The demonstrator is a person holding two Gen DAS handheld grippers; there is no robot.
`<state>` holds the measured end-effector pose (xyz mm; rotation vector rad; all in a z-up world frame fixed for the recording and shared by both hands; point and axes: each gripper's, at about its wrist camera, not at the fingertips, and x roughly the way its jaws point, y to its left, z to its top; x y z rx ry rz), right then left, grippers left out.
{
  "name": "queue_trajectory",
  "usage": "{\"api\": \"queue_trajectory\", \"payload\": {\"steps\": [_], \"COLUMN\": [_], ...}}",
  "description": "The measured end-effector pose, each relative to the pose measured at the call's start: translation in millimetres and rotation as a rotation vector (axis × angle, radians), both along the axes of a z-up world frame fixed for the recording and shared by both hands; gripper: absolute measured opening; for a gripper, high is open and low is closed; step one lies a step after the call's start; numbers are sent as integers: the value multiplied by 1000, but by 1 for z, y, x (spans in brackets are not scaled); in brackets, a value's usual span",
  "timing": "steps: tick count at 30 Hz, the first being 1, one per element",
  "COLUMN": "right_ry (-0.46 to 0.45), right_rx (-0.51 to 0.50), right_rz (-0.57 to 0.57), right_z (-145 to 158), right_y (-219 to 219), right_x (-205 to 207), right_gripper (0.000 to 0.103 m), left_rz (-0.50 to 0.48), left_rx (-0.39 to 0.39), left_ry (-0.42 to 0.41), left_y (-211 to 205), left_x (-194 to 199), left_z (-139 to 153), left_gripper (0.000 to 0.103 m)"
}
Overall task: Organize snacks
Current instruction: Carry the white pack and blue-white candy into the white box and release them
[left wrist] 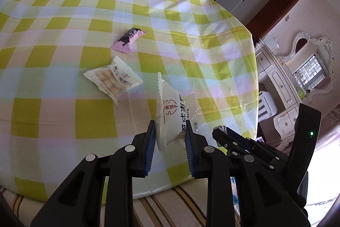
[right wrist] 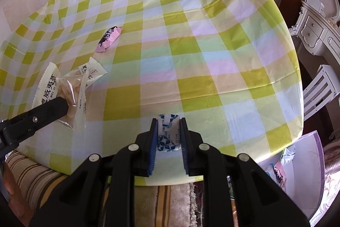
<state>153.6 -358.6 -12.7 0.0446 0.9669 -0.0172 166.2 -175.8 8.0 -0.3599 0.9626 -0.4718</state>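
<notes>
While both grippers hung over near table edge, left gripper (left wrist: 170, 131) pinched white snack packet (left wrist: 170, 114), lifted clear of checked tablecloth (left wrist: 63, 120); right gripper (right wrist: 169, 131) pinched small blue-and-white packet (right wrist: 169, 131); purple-rimmed tray (right wrist: 303, 154) at 4 o'clock below table already held few wrappers; two left on cloth: clear biscuit packet (left wrist: 112, 80) at 10 o'clock, pink-and-black packet (left wrist: 128, 40) beyond at 11; judged roughly halfway, carried pair not yet dropped
</notes>
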Motion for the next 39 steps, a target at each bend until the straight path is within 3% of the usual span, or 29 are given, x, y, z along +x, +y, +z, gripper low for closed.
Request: {"api": "queue_trajectory", "payload": {"steps": [22,39], "right_ry": [53,101], "right_rx": [-75,-116], "right_rz": [-263,-407], "right_z": [-11,-19], "right_y": [-131,-185], "right_x": [-69,-95], "right_gripper": [20,20], "left_rz": [-405,-602], "left_rx": [38,118], "left_ry": [64,45], "left_y": [-135,-184], "left_x": [-57,-86], "left_z": [-4,-6], "left_gripper": [25,26]}}
